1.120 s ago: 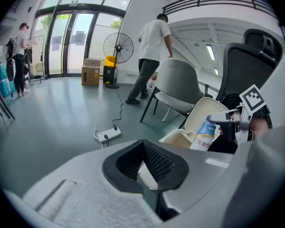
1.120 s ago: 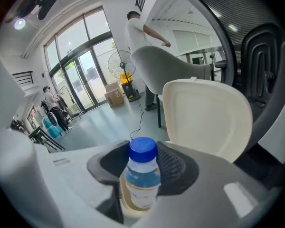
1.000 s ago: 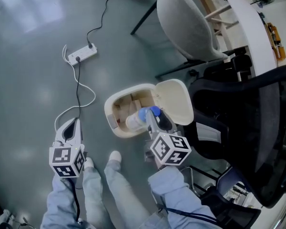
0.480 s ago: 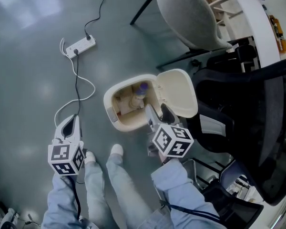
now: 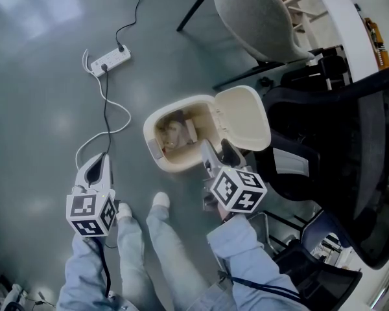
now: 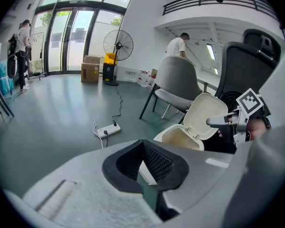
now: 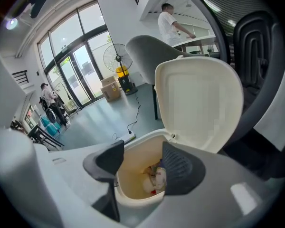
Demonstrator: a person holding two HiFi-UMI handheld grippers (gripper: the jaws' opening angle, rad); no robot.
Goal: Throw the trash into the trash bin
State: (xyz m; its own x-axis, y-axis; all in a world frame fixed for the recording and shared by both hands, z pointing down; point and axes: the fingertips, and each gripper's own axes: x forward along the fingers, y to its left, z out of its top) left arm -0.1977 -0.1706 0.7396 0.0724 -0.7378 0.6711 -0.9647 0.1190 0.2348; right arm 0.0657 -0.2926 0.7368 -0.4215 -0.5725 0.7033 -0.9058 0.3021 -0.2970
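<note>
The cream trash bin (image 5: 150, 146) stands on the floor with its lid (image 5: 243, 118) swung up. Trash (image 5: 175, 132) lies inside, seen in the right gripper view as a pale crumpled bottle (image 7: 155, 178) at the bottom. My right gripper (image 5: 215, 153) hangs over the bin's near rim (image 7: 135, 202), open, with nothing between its jaws (image 7: 142, 165). My left gripper (image 5: 97, 170) is held off to the left over bare floor. Its pads (image 6: 157, 163) meet at the tip, with a pale sliver in the hollow that I cannot identify. The bin (image 6: 180, 137) and right gripper (image 6: 223, 121) also show in the left gripper view.
A white power strip (image 5: 110, 61) with a cable trailing toward my left gripper lies on the floor. A grey shell chair (image 5: 259, 18) stands behind the bin, a black office chair (image 5: 350, 148) to its right. The person's white shoes (image 5: 159, 203) are close to the bin.
One second ago my right gripper held a blue-capped bottle over the bin. The jaws opened, and the bottle fell in and now lies inside. The left gripper stayed put.
</note>
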